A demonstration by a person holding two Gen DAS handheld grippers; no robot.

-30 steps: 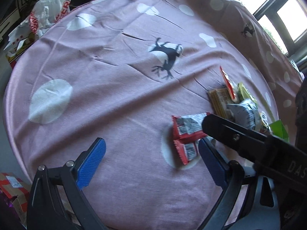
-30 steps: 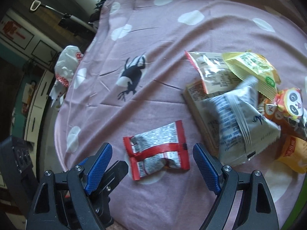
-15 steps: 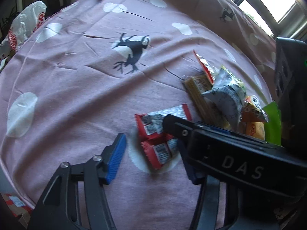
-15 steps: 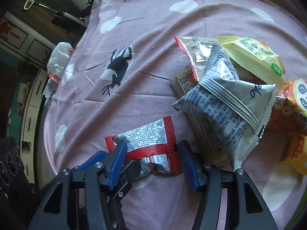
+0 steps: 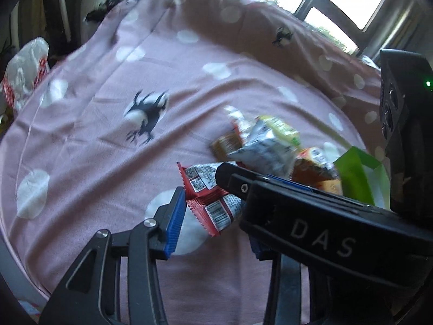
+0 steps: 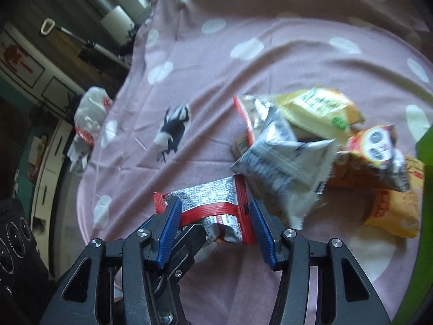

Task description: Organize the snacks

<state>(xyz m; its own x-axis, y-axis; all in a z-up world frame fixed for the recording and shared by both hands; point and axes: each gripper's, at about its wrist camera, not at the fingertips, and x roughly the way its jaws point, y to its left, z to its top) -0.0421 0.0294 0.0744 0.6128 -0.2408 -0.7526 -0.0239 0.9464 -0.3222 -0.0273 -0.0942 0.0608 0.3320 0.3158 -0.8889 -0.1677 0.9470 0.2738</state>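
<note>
Two handheld grippers converge on one red-and-silver snack packet (image 6: 213,211) above a pink spotted bedsheet (image 5: 89,140), just beside the loose heap of snacks. The right gripper (image 6: 215,226) has just been closing and its blue pads press the packet's two ends, buckling the wrapper between them. The left gripper (image 5: 213,216) has also just been closing; one blue pad touches the packet's edge, but the right gripper's black body hides the other pad, so a firm two-sided clamp there cannot be confirmed.

The risk, as it appears, is a tug-of-war: with both tools on one thin foil packet, any pull in different directions could tear the seal or let the slick wrapper slide out. The crumpling also suggests the contents could be crushed if the squeeze tightens. The neighbouring grey-and-white pouch (image 6: 284,162) lies nearly against the right pad and could be dragged along.

Counted in the right wrist view: one gripped packet, about six more snack packets in the heap, though overlaps blur the tally; one green container (image 5: 354,173) at the edge; one white plastic bag (image 6: 90,113) beyond the bed.
</note>
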